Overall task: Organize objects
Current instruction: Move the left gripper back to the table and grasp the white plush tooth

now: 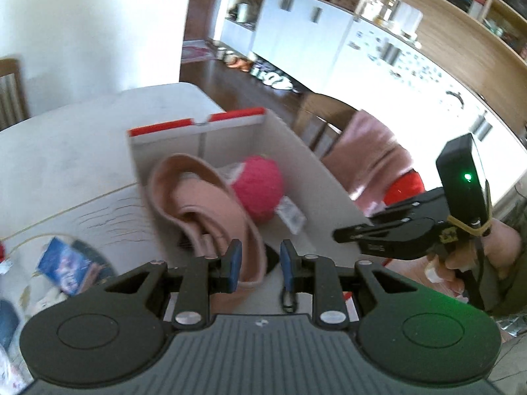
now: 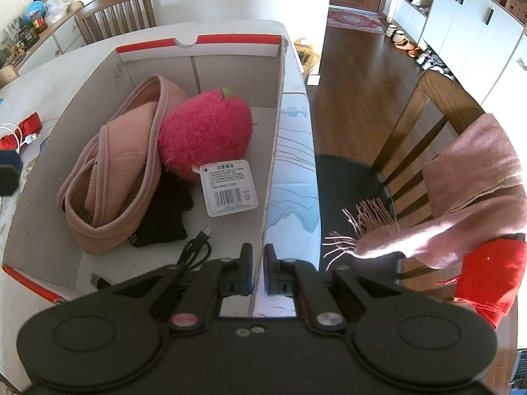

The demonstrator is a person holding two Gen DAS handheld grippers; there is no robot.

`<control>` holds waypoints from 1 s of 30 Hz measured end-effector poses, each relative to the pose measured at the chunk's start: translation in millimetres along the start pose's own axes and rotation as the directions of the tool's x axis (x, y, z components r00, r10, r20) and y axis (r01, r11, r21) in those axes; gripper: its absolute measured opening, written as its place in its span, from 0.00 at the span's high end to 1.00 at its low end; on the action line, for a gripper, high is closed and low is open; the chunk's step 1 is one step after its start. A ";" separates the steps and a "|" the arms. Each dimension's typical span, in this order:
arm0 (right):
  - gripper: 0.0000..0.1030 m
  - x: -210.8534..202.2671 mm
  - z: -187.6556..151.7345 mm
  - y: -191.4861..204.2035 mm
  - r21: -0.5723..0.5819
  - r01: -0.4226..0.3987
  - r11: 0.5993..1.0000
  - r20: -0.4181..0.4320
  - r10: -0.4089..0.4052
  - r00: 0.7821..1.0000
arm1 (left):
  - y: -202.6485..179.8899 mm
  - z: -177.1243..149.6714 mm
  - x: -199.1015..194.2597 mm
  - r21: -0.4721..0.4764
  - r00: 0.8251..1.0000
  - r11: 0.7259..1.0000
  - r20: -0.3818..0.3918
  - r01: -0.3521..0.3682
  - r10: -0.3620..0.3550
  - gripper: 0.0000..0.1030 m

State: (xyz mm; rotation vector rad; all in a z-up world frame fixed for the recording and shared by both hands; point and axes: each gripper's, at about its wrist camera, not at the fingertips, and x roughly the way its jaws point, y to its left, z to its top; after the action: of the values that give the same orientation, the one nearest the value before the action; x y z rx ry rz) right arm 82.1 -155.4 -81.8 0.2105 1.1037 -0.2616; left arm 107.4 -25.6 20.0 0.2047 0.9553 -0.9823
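While the right gripper (image 2: 259, 275) pinches the right-hand wall of the cardboard box (image 2: 276, 151), its pads closed tight on the thin card near the box's near right corner, we see the left gripper (image 1: 260, 265) hanging over the box with its jaws a little apart and nothing between the pads. The box sits on the table (image 2: 49, 75), its right wall running along the table's right edge. Inside it, the pink scarf (image 2: 115, 177) lies coiled against the left wall, touching the red plush fruit (image 2: 204, 131) that sits toward the far wall, with its white paper tag (image 2: 230, 187) lying flat on the box floor. A black glove (image 2: 164, 214) shows partly under the scarf, and a black cable (image 2: 194, 253) lies near the near edge. Off the table's right side, a chair (image 2: 428, 125) carries another pink scarf (image 2: 461, 191) and a red cloth (image 2: 487, 276).
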 end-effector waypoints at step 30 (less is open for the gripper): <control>0.95 -0.4 1.1 1.0 0.000 0.015 1.000 -0.023 -0.015 1.000 | 151.0 -79.9 -22.4 -0.256 0.941 0.906 -0.043 -0.336 0.337 0.12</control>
State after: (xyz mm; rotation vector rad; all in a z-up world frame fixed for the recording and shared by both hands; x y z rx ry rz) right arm 83.2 -154.6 -80.9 0.2057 1.1281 -0.2727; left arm 173.4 118.0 -48.7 0.1408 0.9970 -0.5319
